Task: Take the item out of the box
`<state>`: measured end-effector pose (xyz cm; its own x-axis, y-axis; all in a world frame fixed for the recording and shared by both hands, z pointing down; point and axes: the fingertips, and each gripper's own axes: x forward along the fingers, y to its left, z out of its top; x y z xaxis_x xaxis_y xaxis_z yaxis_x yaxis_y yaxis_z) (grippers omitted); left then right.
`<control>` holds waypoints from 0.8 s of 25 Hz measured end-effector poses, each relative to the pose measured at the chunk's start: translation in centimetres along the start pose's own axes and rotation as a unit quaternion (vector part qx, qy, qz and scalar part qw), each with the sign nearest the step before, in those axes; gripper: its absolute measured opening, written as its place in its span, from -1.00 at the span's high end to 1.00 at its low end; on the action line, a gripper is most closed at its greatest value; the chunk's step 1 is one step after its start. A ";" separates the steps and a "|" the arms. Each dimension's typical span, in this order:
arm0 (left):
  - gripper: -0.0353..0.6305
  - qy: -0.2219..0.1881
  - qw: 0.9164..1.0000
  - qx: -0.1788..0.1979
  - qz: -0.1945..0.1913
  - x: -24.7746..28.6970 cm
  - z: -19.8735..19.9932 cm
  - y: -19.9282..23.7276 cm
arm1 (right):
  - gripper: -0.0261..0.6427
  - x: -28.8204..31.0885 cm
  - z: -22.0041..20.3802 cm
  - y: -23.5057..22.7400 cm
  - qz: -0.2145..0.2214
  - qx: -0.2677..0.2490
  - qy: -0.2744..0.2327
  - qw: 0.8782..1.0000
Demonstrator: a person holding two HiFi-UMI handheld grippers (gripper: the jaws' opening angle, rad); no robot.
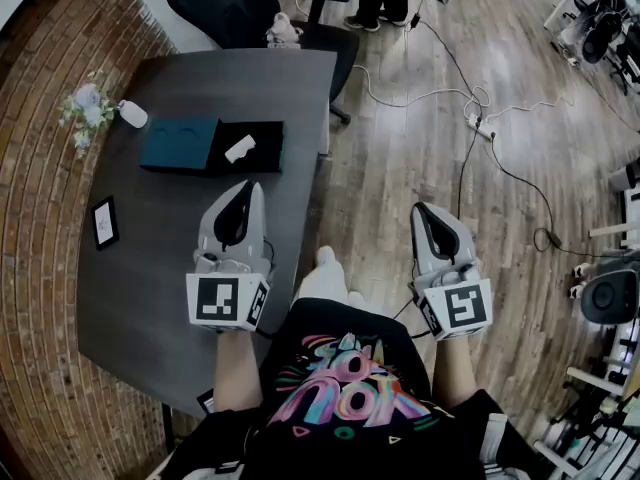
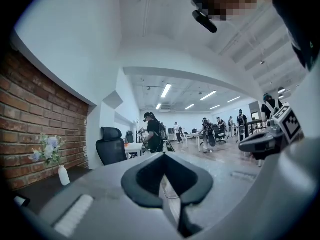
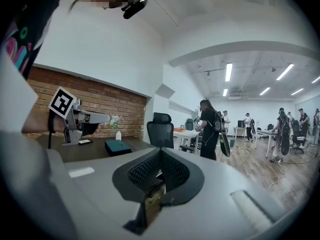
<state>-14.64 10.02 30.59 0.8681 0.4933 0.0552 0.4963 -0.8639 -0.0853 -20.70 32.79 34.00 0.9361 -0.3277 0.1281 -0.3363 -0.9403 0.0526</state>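
Observation:
A teal box lies open on the dark grey table, its black half holding a small white item. In the right gripper view the box shows far off to the left. My left gripper hovers over the table just short of the box, fingertips together and nothing between them; its own view looks level across the room. My right gripper hangs over the wooden floor to the right of the table edge, shut and empty.
A small white vase of flowers and a framed card stand near the brick wall. A black office chair sits beyond the table's far end. Cables trail over the floor. Several people stand far off.

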 end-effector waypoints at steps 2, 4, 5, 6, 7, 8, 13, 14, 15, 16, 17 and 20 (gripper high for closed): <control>0.89 0.004 1.000 0.000 0.003 0.9 -0.4 -0.2 | 0.92 0.5 -0.7 -0.7 0.005 0.002 0.012 1.000; 0.89 0.006 1.000 -0.005 0.012 1.7 -1.0 0.2 | 0.92 1.7 -1.2 -1.2 0.015 -0.001 0.024 1.000; 0.89 0.006 1.000 -0.007 0.017 2.1 -1.2 0.8 | 0.92 2.5 -1.4 -1.4 0.019 -0.002 0.026 0.999; 0.89 0.006 1.000 -0.008 0.023 2.6 -1.3 1.4 | 0.92 3.5 -1.5 -1.6 0.024 -0.003 0.026 0.999; 0.89 0.006 0.999 -0.009 0.030 3.1 -1.4 2.0 | 0.92 4.6 -1.5 -1.9 0.029 -0.004 0.026 0.999; 0.89 0.006 0.999 -0.011 0.036 3.8 -1.6 2.7 | 0.92 5.7 -1.4 -2.2 0.034 -0.006 0.025 0.999; 0.89 0.010 0.998 -0.030 0.063 7.6 -2.6 6.2 | 0.92 11.8 -0.8 -3.3 0.061 -0.021 0.030 0.997; 0.89 0.011 0.997 -0.033 0.069 8.5 -2.8 6.9 | 0.92 13.0 -0.6 -3.5 0.067 -0.026 0.035 0.997; 0.89 0.014 0.997 -0.035 0.074 9.5 -3.0 7.6 | 0.92 14.3 -0.5 -3.9 0.073 -0.032 0.041 0.996; 0.89 0.016 0.996 -0.037 0.078 10.7 -3.1 8.3 | 0.92 15.7 -0.3 -4.3 0.080 -0.036 0.047 0.995; 0.89 0.018 0.996 -0.039 0.082 11.9 -3.2 9.0 | 0.92 17.0 -0.1 -4.7 0.085 -0.039 0.052 0.994; 0.89 0.020 0.995 -0.047 0.088 15.1 -3.2 10.8 | 0.92 20.8 0.6 -5.7 0.092 -0.041 0.079 0.992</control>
<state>3.83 7.85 33.71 0.9399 0.3302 0.0865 0.3318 -0.9433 -0.0045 0.77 31.26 35.78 0.8320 -0.4694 0.2958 -0.5140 -0.8528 0.0924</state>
